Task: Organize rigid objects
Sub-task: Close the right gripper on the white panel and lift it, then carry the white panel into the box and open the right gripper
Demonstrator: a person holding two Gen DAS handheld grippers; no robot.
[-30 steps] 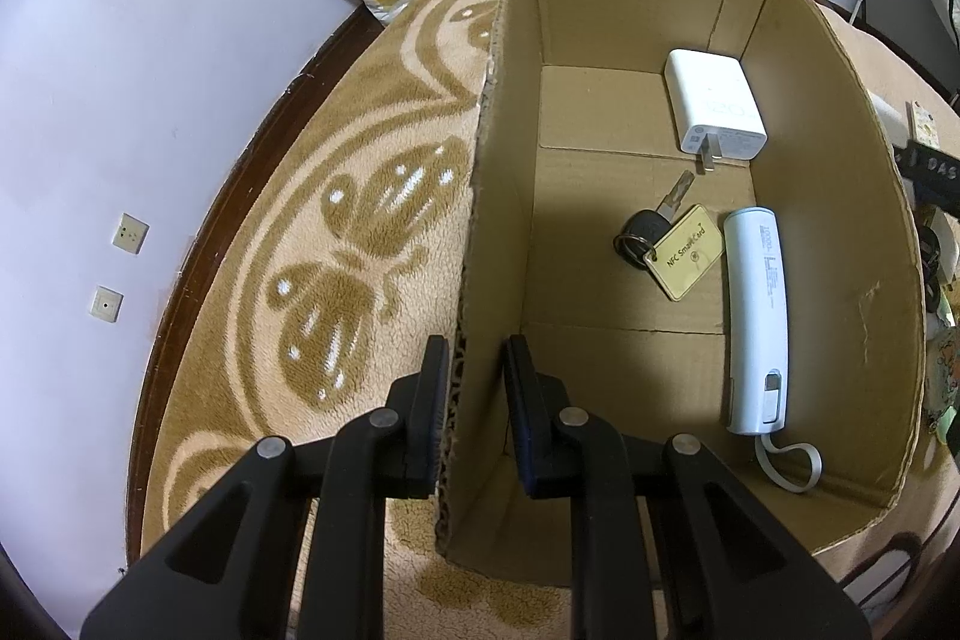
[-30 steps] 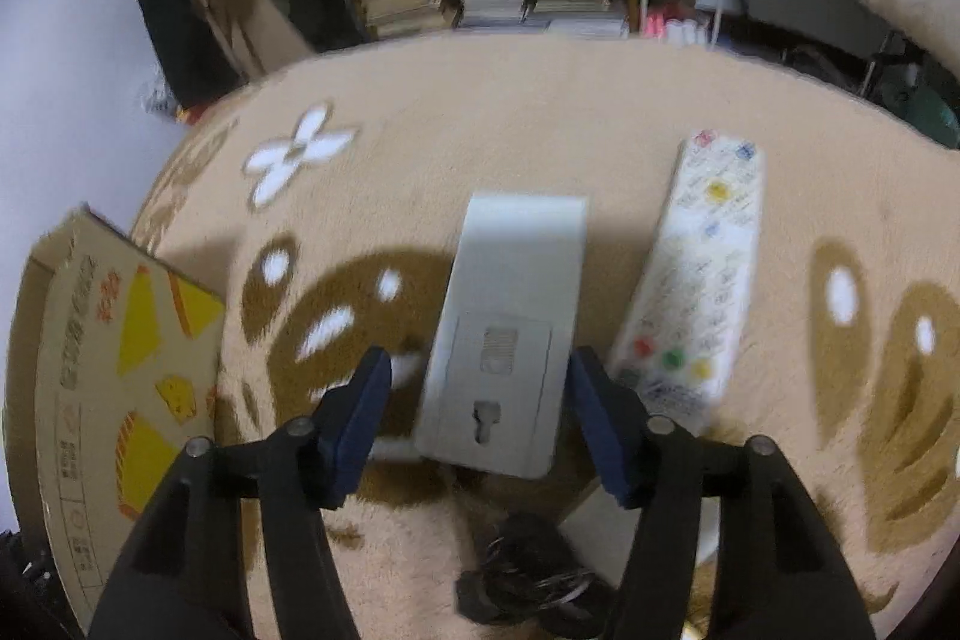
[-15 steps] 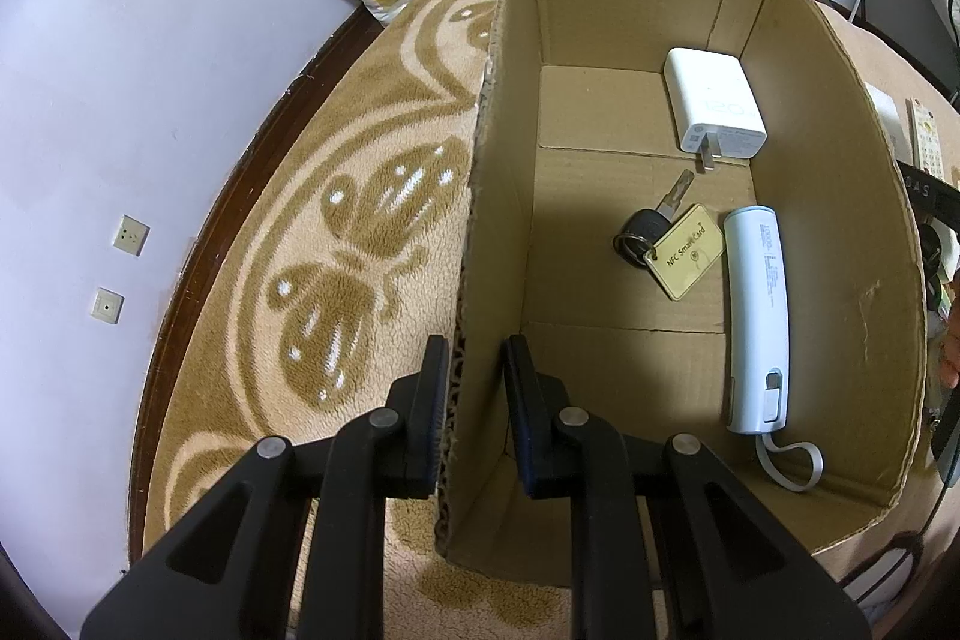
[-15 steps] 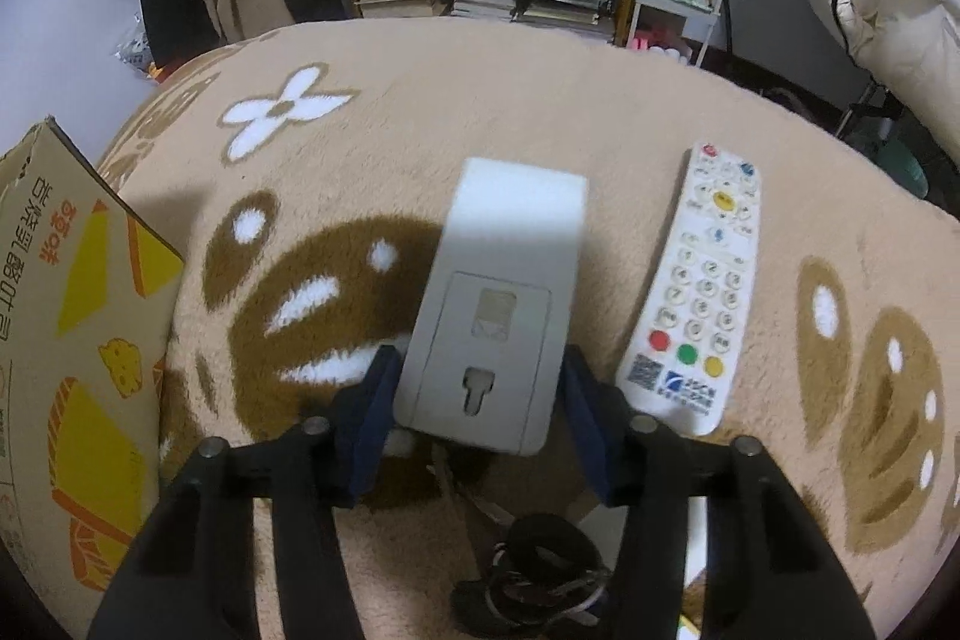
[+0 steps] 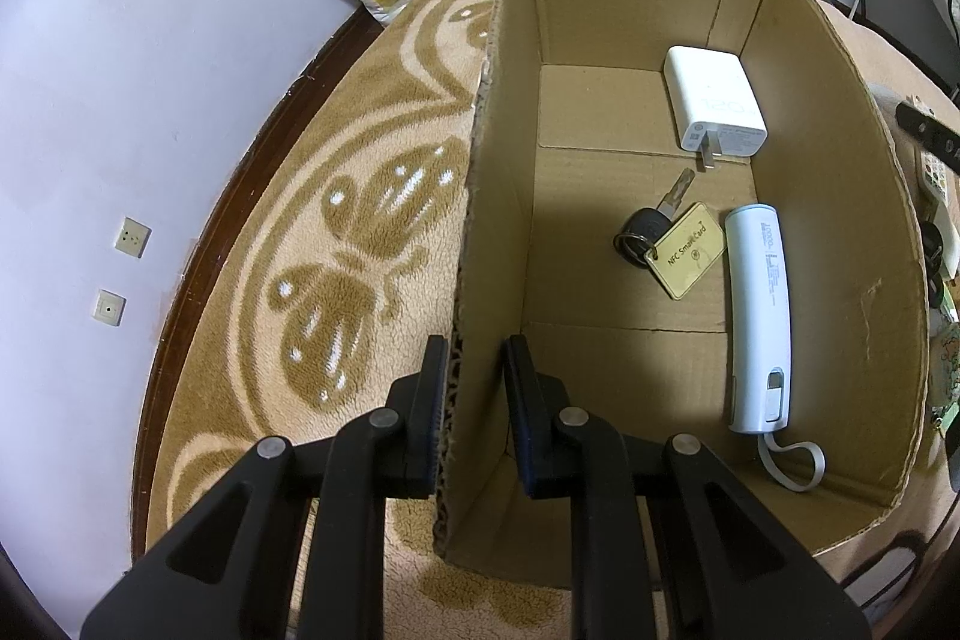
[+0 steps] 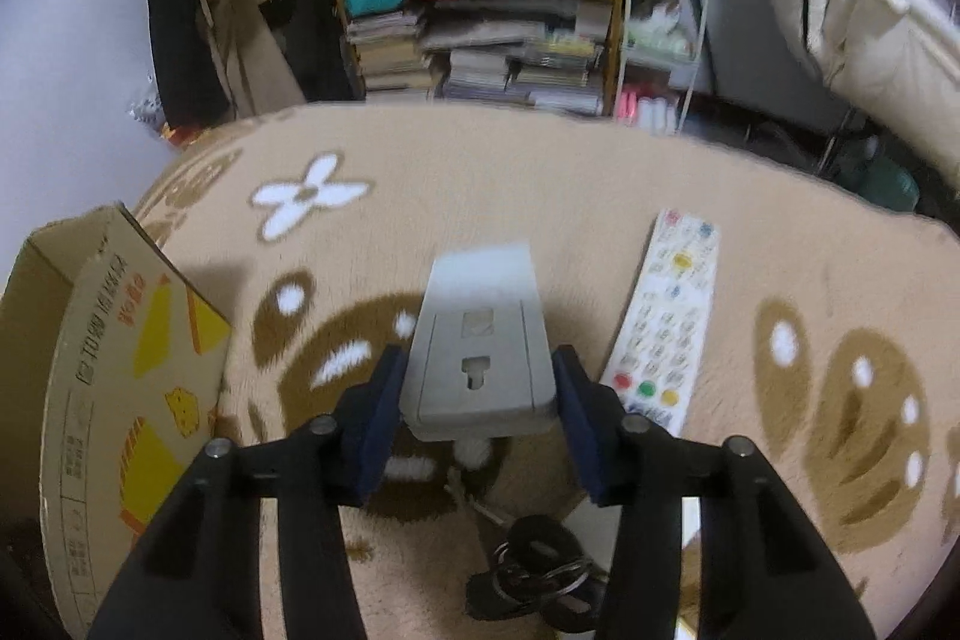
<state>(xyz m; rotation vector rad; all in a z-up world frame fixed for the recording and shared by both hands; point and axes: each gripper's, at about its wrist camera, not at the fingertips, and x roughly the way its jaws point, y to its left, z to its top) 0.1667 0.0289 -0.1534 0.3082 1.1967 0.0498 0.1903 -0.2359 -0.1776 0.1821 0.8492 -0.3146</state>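
The cardboard box (image 5: pixel 678 280) is already holding a white charger (image 5: pixel 714 109) at its far end, a key with a tag (image 5: pixel 672 238) mid-floor and a white power bank (image 5: pixel 759 316) along its right wall. The left gripper (image 5: pixel 474 388) is pinching the box's left wall. The right gripper (image 6: pixel 477 388) is clamping a grey wall-mount plate (image 6: pixel 480 352), now lifted off the carpet right of the box, where it lay ungripped a second ago. A remote (image 6: pixel 672 316) and key ring (image 6: pixel 540 574) are waiting outside the box.

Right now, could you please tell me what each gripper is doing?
Left gripper: shut on the box wall.
Right gripper: shut on the grey plate.
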